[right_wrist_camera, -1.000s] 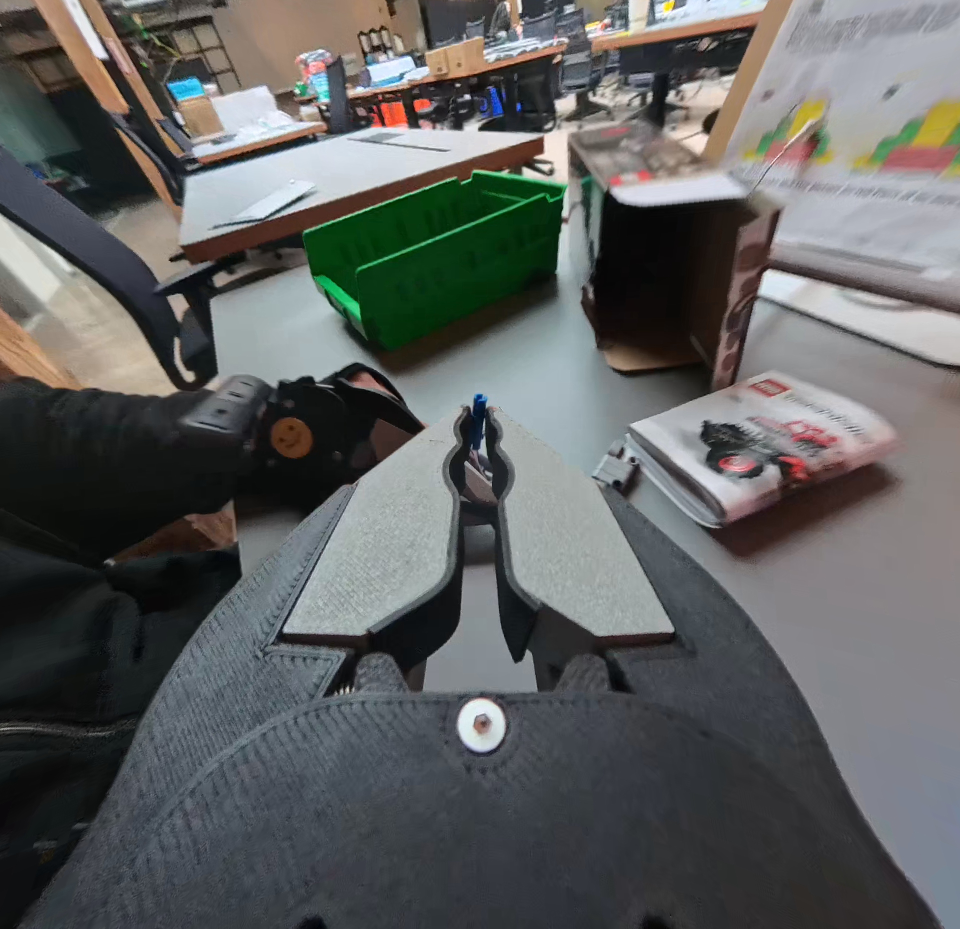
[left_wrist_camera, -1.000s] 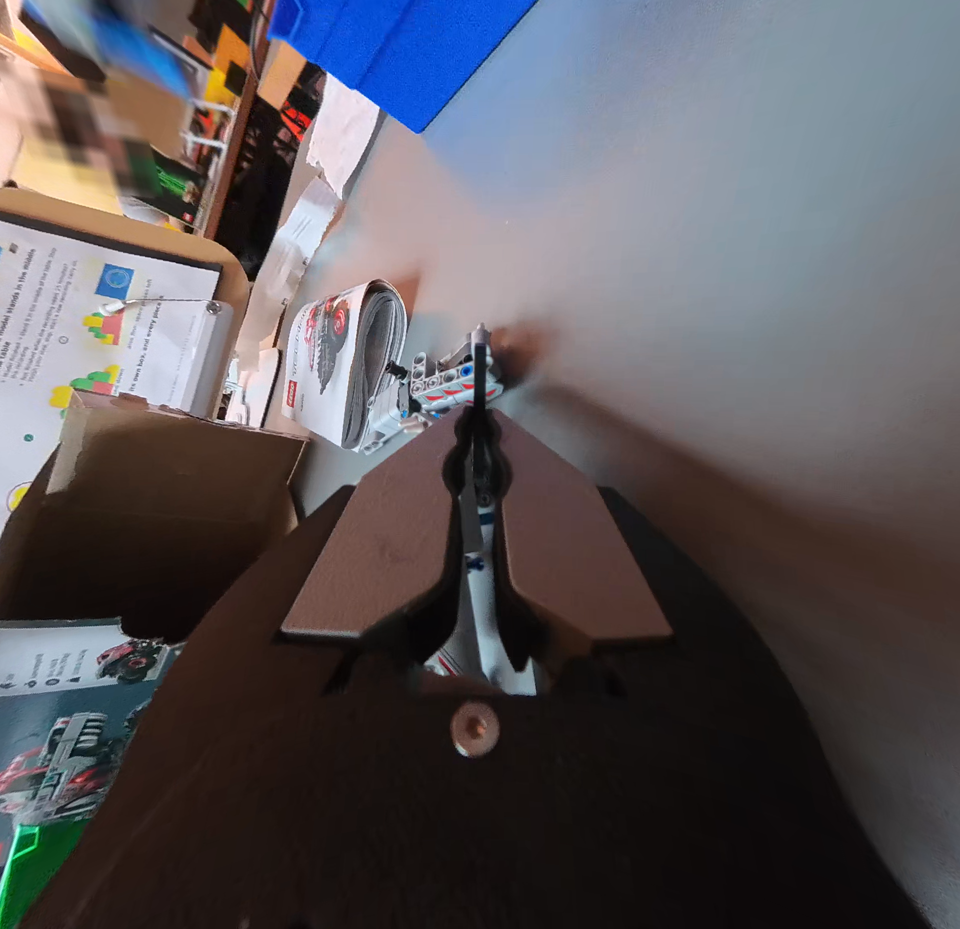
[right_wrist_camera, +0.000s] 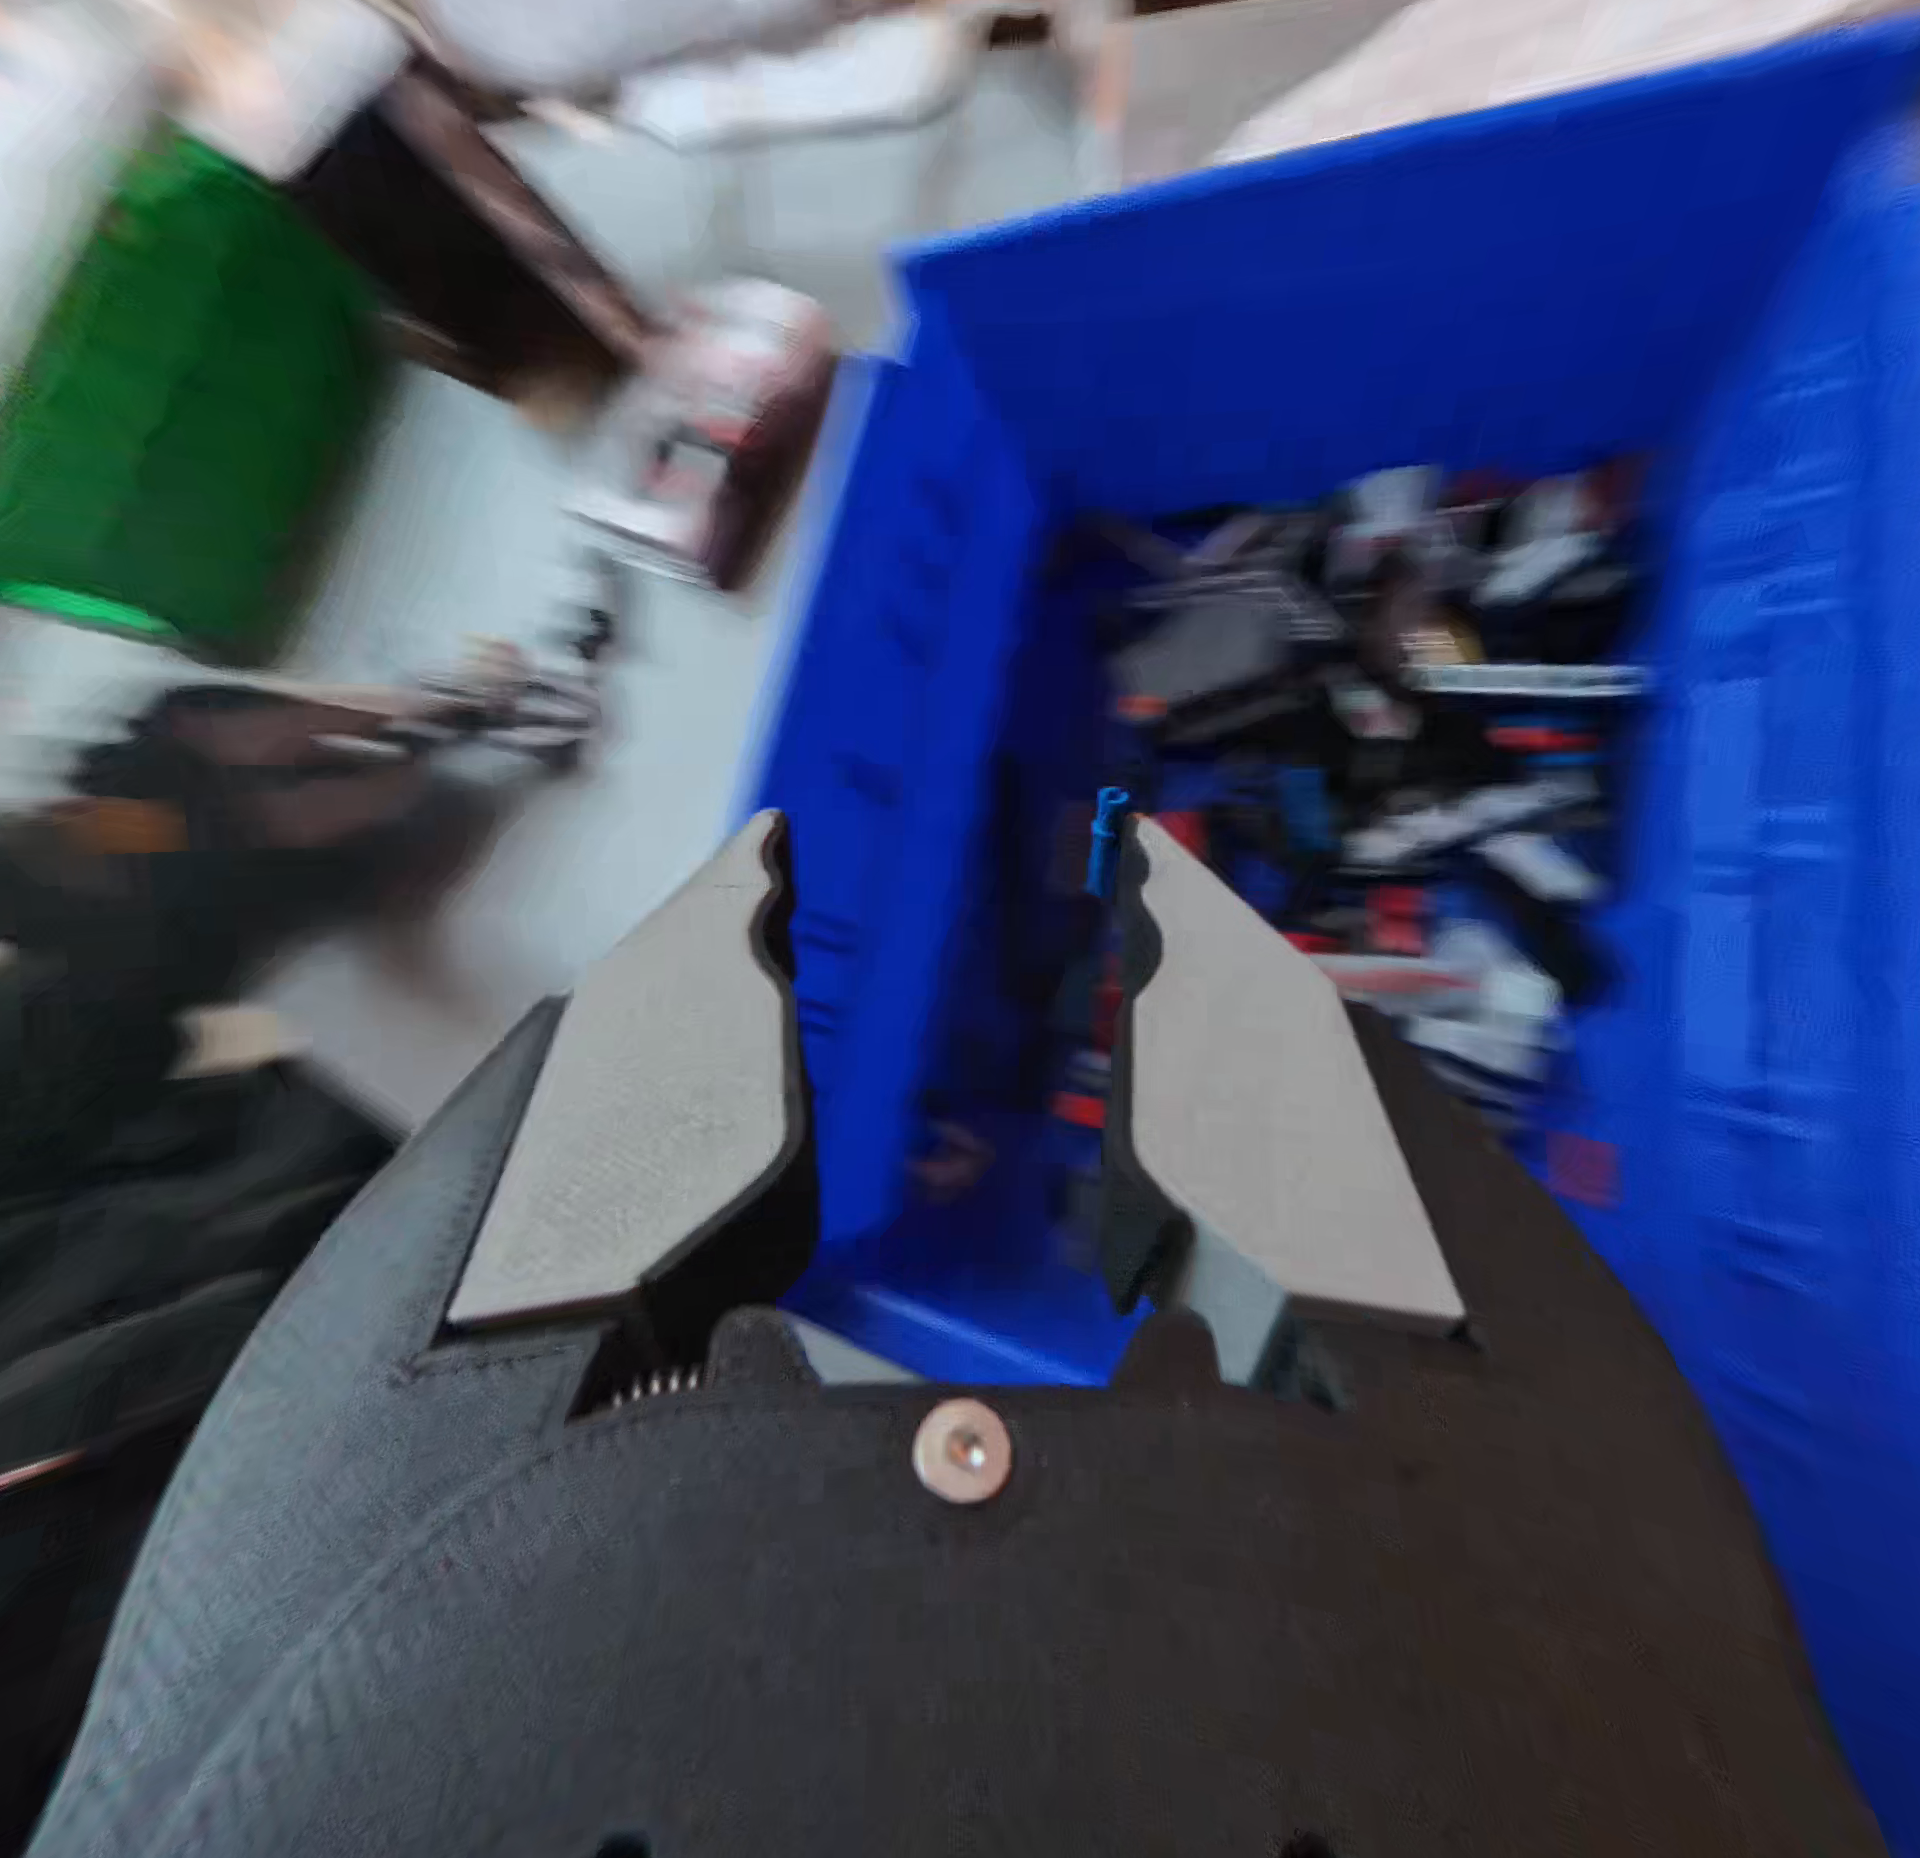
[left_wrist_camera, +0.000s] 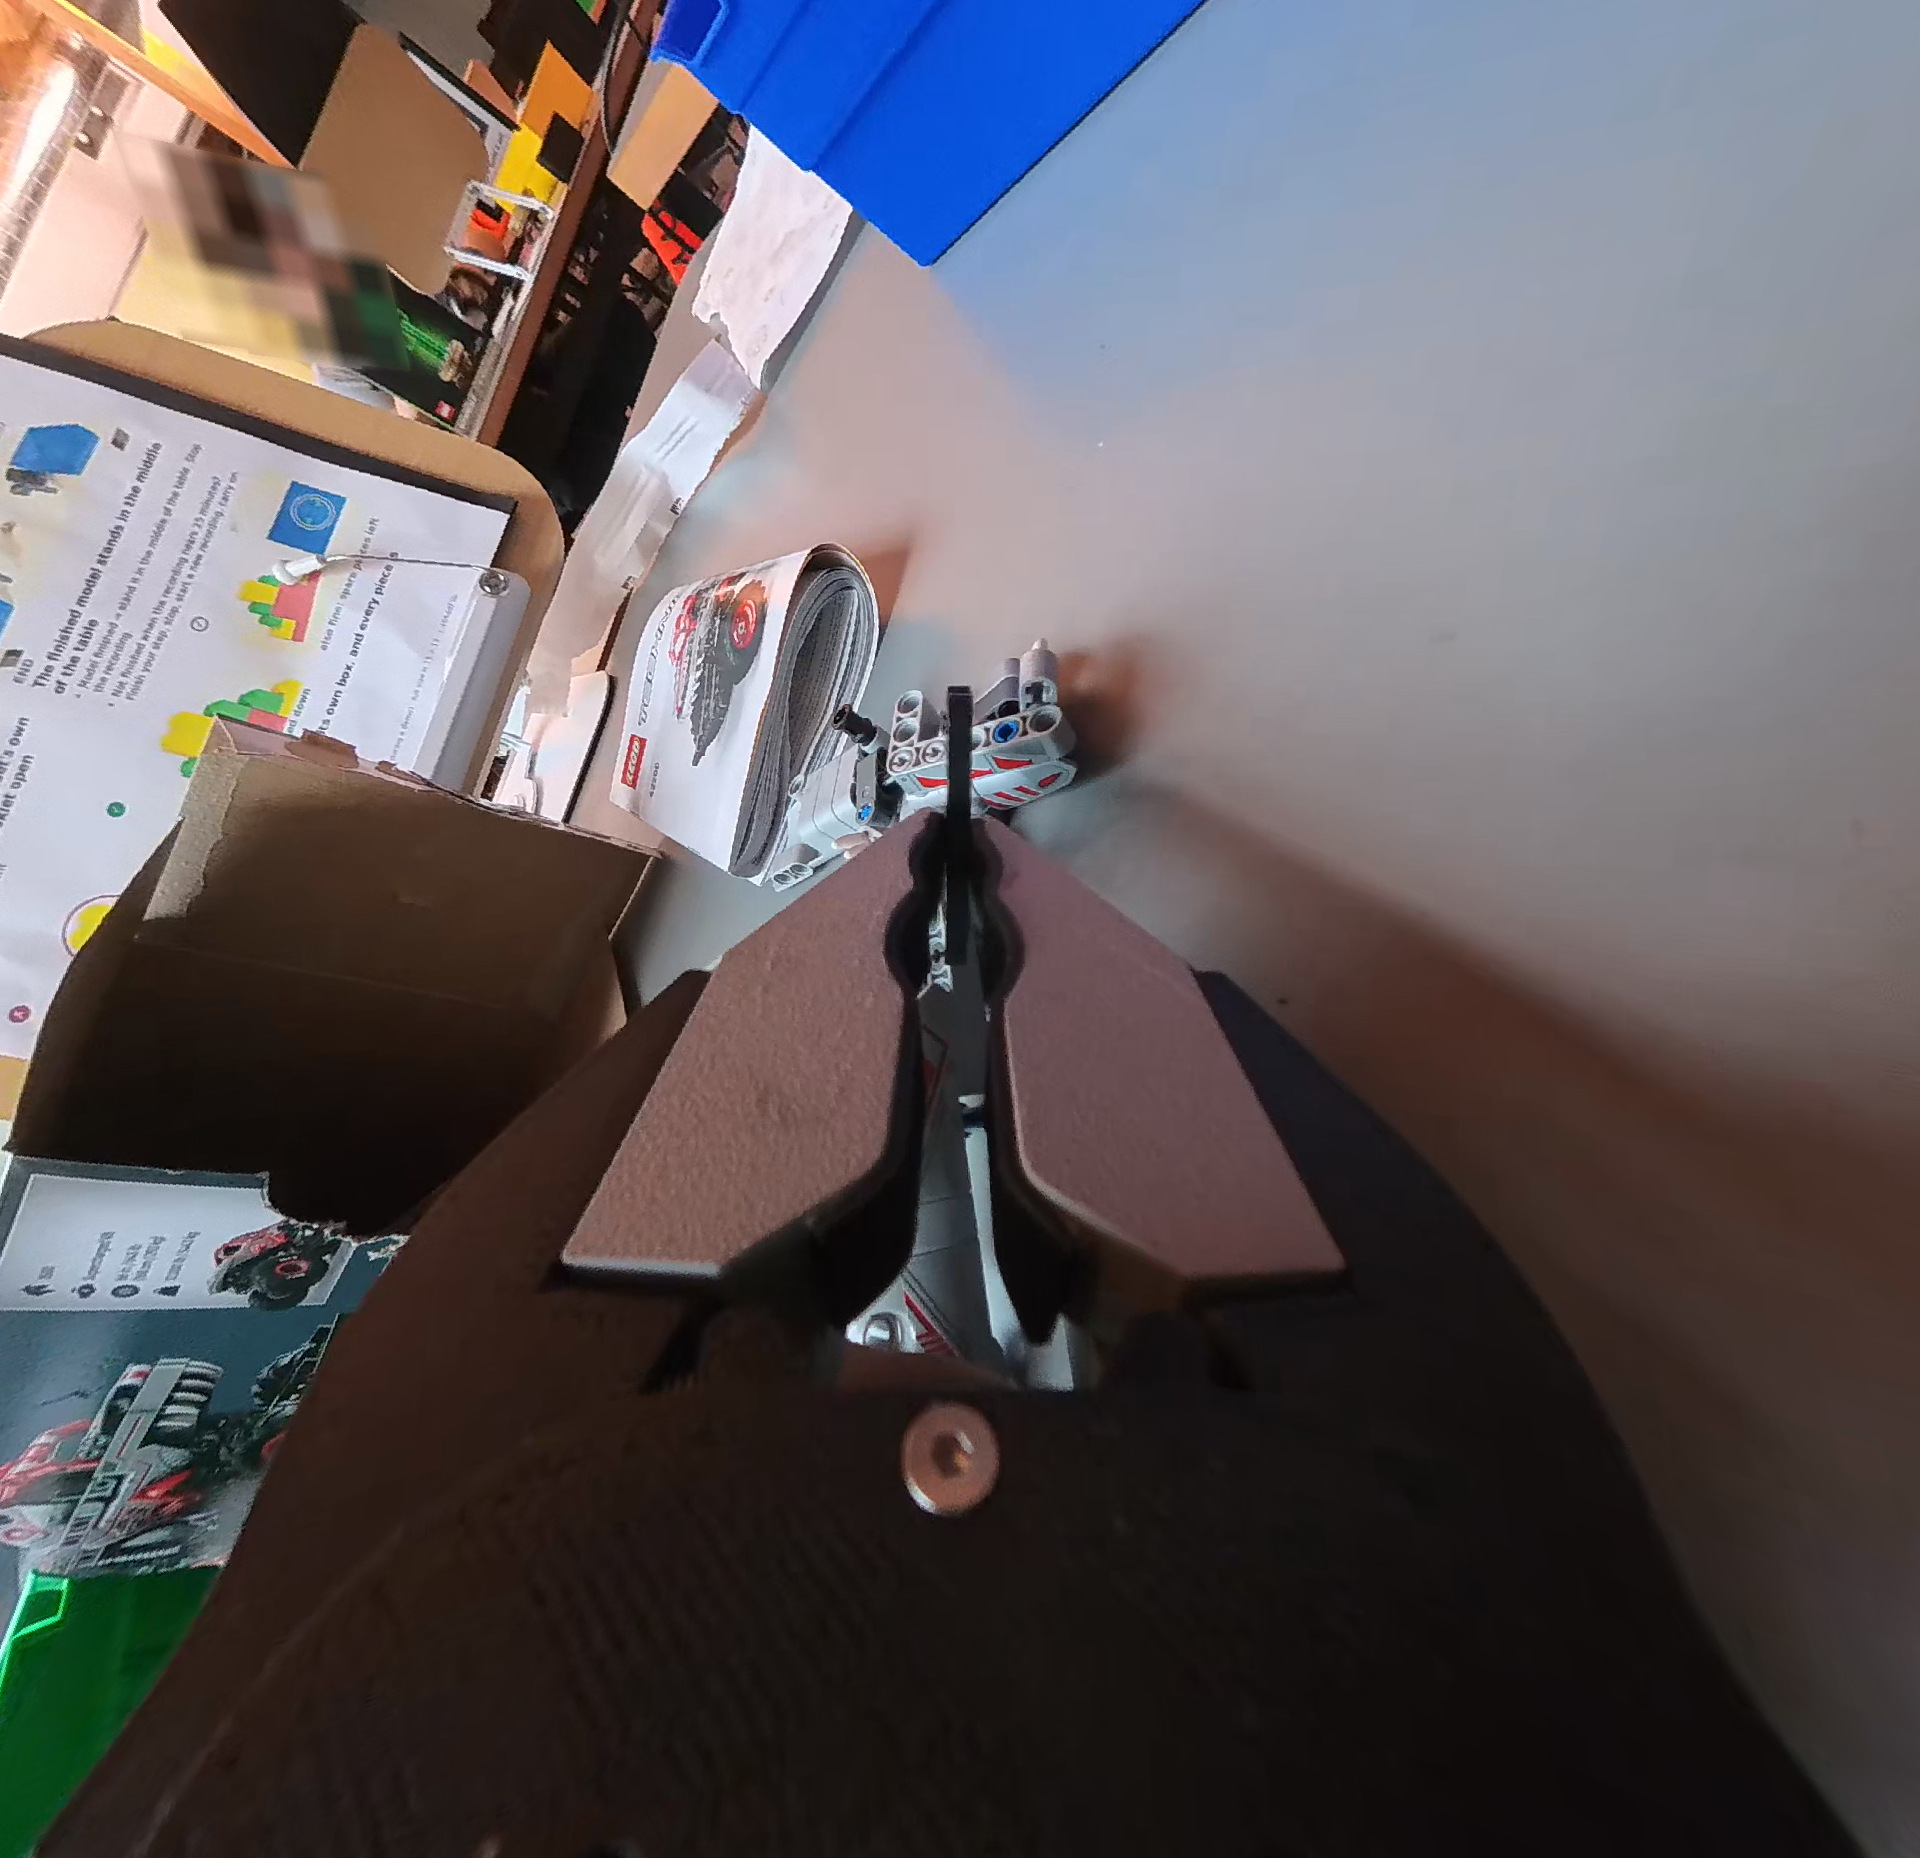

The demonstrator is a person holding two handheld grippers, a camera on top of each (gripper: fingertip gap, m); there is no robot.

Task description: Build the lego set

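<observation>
My left gripper (left_wrist_camera: 954, 842) is shut on a thin black piece (left_wrist_camera: 958, 738) that stands edge-on between its tips. This piece belongs to a white lego model with red stripes (left_wrist_camera: 1013, 769), which also shows through the gap between the fingers. My right gripper (right_wrist_camera: 956, 842) is open and hovers over the blue bin (right_wrist_camera: 1247, 333), which holds several loose lego parts (right_wrist_camera: 1403, 728). A small blue pin (right_wrist_camera: 1103, 840) sits against the inner tip of its right finger. The right wrist view is heavily blurred.
The folded instruction booklet (left_wrist_camera: 748, 707) lies just left of the model. An open cardboard box (left_wrist_camera: 343, 956) and a printed poster board (left_wrist_camera: 208, 603) are at the left. The blue bin (left_wrist_camera: 935, 73) shows at the top. A green bin (right_wrist_camera: 177, 385) is at far left.
My right gripper has swung from the table area over to the blue bin and opened; the blue pin it gripped now sits on one finger. The left gripper still holds the model.
</observation>
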